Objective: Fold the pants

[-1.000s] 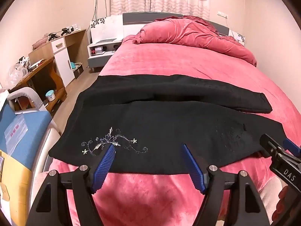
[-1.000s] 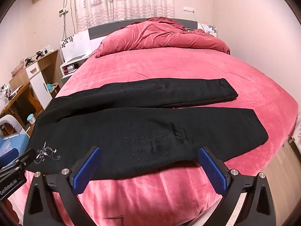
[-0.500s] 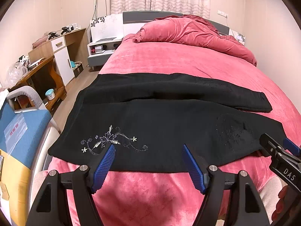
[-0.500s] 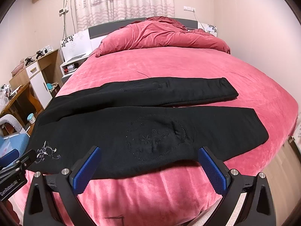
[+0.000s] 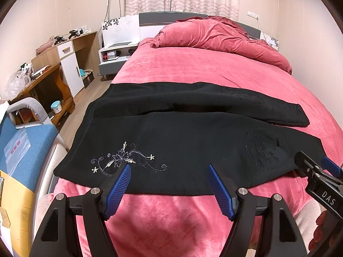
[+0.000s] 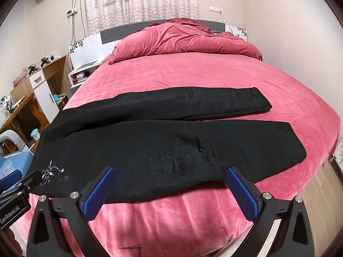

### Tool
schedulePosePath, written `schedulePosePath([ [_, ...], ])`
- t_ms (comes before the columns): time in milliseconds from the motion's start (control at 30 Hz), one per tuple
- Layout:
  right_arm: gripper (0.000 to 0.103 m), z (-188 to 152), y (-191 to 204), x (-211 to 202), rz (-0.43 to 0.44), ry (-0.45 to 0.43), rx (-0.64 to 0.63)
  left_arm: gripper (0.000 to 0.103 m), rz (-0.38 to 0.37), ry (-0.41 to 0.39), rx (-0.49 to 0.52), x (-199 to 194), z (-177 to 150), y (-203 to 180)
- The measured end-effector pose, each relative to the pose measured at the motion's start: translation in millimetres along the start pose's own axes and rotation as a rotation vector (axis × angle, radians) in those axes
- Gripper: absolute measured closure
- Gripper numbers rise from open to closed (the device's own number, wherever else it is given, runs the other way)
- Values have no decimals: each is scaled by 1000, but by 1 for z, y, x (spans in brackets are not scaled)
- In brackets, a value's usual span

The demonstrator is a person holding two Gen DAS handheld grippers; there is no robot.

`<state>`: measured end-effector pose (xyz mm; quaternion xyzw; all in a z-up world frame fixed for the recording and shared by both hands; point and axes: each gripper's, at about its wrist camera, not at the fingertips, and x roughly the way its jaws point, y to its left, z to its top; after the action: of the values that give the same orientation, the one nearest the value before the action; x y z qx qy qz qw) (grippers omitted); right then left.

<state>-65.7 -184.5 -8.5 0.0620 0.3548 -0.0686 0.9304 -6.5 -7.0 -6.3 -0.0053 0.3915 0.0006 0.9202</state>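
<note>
In the left wrist view: black pants (image 5: 182,141) spread flat across the pink bed (image 5: 193,72), waistband toward the left edge, both legs running off to the right, the far leg lying just beside the near one. Silver floral embroidery (image 5: 126,160) near the waist, a stitched circular motif (image 5: 265,152) farther along the near leg. Left claw (image 5: 169,184) wide apart, empty, its blue pads (image 5: 119,187) poised above the near hem (contact not discernible). Other claw's black tip at the right edge. Crumpled red duvet (image 5: 220,36) at the headboard end; wooden desk (image 5: 40,79) and white cabinet (image 5: 71,68) along the left wall.

In the right wrist view: same pants (image 6: 171,139) seen from farther along the legs, cuffs to the right, far leg shorter in appearance. Right claw (image 6: 169,190) also spread open, holding nothing, poised over the near edge below the circular motif (image 6: 178,156). Left claw's black tip (image 6: 25,182) at the lower left, close to the embroidery (image 6: 53,171). Patterned curtain (image 6: 139,2) behind the bed.
</note>
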Motion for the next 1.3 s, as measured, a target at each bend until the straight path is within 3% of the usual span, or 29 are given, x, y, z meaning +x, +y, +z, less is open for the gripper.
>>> schedulePosePath([
  [1300,0,-5,-1,10,5,28,1,28,-18,44,-9,9,-6,2],
])
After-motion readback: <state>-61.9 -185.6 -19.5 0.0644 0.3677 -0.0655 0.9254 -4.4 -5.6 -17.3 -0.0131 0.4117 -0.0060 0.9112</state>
